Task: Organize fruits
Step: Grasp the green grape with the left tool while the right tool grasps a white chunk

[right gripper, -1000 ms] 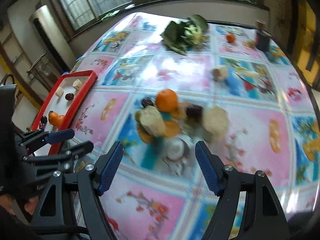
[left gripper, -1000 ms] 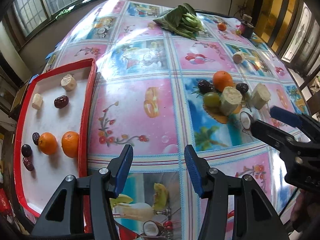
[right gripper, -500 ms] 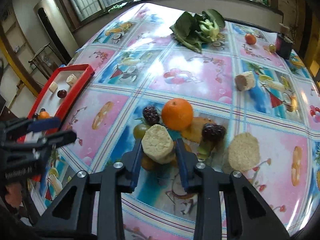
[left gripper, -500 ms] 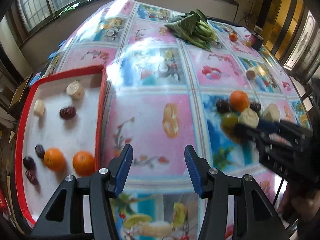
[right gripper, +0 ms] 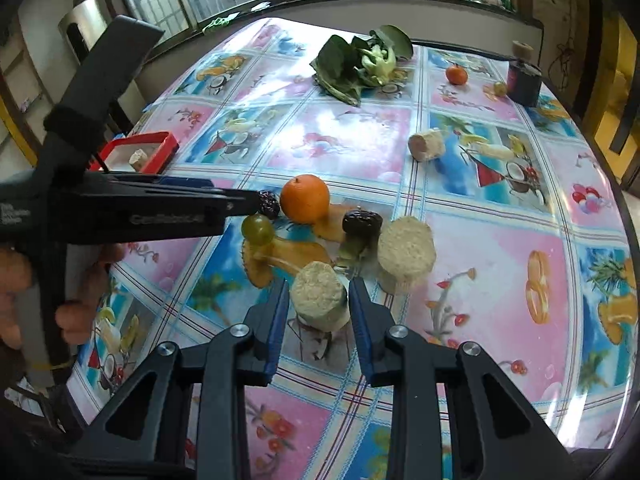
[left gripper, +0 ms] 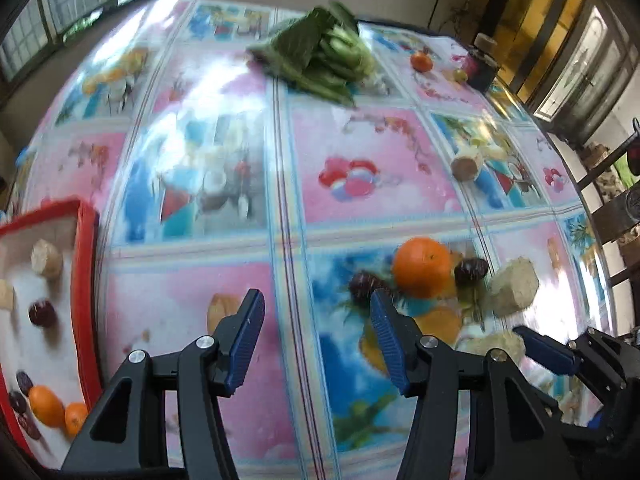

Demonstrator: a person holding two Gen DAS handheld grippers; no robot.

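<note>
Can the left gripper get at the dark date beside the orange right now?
Probably yes. The left gripper is open and empty, and the dark date lies just off its tip, exposed on that side. The orange and green grape sit close, so they may get nudged.

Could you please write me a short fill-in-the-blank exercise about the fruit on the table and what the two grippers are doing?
1. The right gripper is shut on a pale, cut ____ piece.
2. The left gripper is open and holds ____.
3. The round green grape lies just left of the ____.
4. The tray with sorted fruit has a ____ rim.

Missing words: sugarcane; nothing; orange; red
</note>
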